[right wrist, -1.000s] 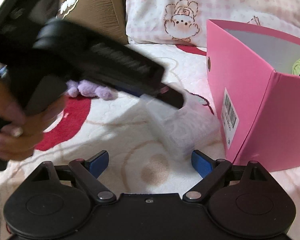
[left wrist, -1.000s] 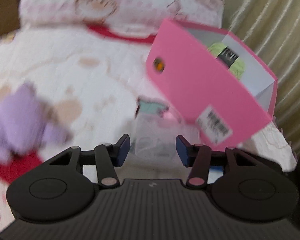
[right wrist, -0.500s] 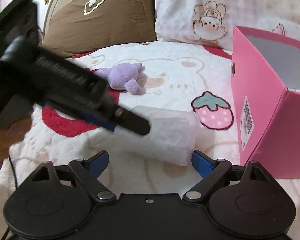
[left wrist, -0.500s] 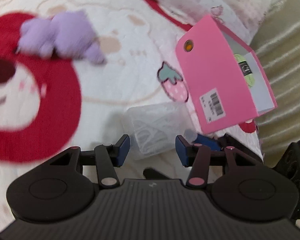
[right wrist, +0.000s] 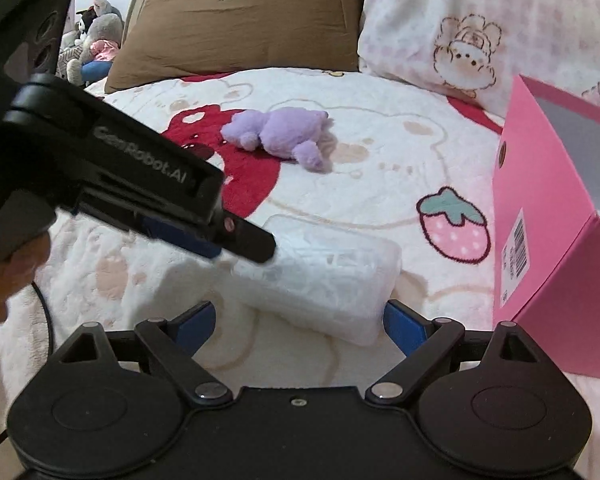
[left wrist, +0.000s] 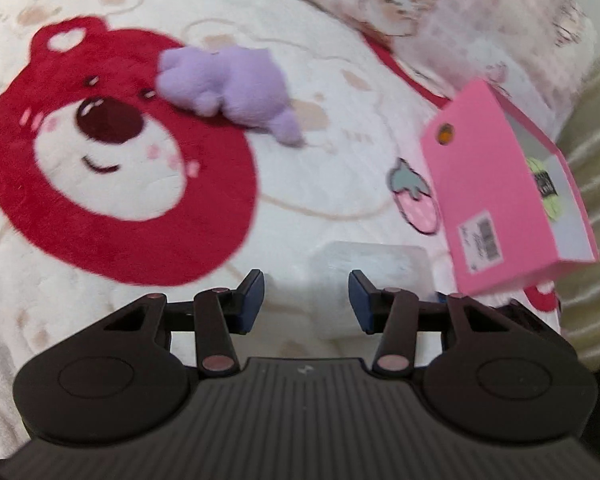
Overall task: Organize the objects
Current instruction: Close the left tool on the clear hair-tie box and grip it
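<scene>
A clear plastic box [right wrist: 324,280] lies on the blanket, between and just ahead of my right gripper [right wrist: 300,322], whose jaws stand wide open on either side of it. My left gripper [left wrist: 307,296] reaches in from the left with its jaws closing. The clear box [left wrist: 376,264] sits ahead and mostly right of its gap, and its pads do not press on it. In the right wrist view, one of its fingertips [right wrist: 256,244] hovers at the box's left top corner. A pink box [right wrist: 540,240] [left wrist: 500,200] stands open to the right with green yarn [left wrist: 544,184] inside. A purple plush [right wrist: 280,132] [left wrist: 228,84] lies further back.
The blanket [left wrist: 120,140] carries a big red bear face. A brown pillow [right wrist: 240,20] and a pink-checked pillow [right wrist: 480,32] line the far edge. A pale curtain [left wrist: 592,160] hangs behind the pink box. A person's hand [right wrist: 12,276] holds the left gripper.
The left gripper has rolled and swung left, so the clear box now lies right of its gap, and its jaws have narrowed slightly. The right gripper shifted a little.
</scene>
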Available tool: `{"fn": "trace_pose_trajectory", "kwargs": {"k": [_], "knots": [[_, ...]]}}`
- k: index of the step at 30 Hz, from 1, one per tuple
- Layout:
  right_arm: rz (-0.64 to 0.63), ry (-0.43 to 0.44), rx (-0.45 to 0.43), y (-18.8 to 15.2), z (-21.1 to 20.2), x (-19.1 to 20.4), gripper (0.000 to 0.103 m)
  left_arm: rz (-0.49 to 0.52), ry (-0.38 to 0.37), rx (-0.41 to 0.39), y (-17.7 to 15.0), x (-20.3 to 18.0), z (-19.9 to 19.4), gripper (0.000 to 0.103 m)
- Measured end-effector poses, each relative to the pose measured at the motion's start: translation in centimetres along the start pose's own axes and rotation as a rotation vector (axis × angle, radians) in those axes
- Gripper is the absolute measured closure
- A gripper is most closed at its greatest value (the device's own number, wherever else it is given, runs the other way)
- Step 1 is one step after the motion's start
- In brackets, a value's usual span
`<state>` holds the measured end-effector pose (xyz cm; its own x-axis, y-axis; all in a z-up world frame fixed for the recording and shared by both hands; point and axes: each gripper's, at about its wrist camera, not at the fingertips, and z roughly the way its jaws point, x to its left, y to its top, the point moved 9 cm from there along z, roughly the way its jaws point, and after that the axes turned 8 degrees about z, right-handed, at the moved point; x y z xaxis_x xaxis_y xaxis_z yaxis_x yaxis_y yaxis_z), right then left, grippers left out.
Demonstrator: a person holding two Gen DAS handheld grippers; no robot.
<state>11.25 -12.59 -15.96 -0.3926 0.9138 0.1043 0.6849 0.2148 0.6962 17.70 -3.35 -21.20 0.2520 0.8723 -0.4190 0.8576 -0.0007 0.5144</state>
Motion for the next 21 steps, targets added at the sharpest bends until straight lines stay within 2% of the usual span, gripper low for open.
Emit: {"fn": "trace_pose_trajectory", "kwargs": {"k": [2, 4, 8, 10, 12, 13, 19, 21], "knots": [[-0.052, -0.057, 0.006, 0.2, 0.3, 0.4, 0.01, -0.022, -0.025, -0.016, 0.1, 0.2, 0.1, 0.059], [-0.078, -0.076, -0.011, 0.4, 0.4, 0.8, 0.009, -0.039, -0.059, -0.028, 0.0, -0.1, 0.3, 0.059], [-0.005, -0.084, 0.003, 0.4, 1.0, 0.1, 0.009, -0.034, -0.114, -0.025, -0.3, -1.4, 1.0, 0.059], [0.013, -0.075, 0.022, 0.3, 1.3, 0.1, 0.009, -0.028, -0.097, -0.016, -0.7, -1.7, 1.6, 0.059], [0.013, -0.074, 0.018, 0.4, 1.4, 0.1, 0.008, -0.079, -0.115, -0.027, -0.8, -1.7, 1.6, 0.069], [0.019, -0.07, 0.02, 0.5, 1.4, 0.1, 0.008, -0.112, -0.112, -0.024, -0.8, -1.5, 1.6, 0.069], [0.197, 0.011, 0.0, 1.1, 1.1, -1.1, 0.005, -0.122, -0.101, -0.021, -0.8, -1.6, 1.7, 0.07], [0.212, 0.025, 0.003, 1.1, 1.3, -1.1, 0.004, -0.136, -0.115, -0.015, -0.9, -1.4, 1.7, 0.07]]}}
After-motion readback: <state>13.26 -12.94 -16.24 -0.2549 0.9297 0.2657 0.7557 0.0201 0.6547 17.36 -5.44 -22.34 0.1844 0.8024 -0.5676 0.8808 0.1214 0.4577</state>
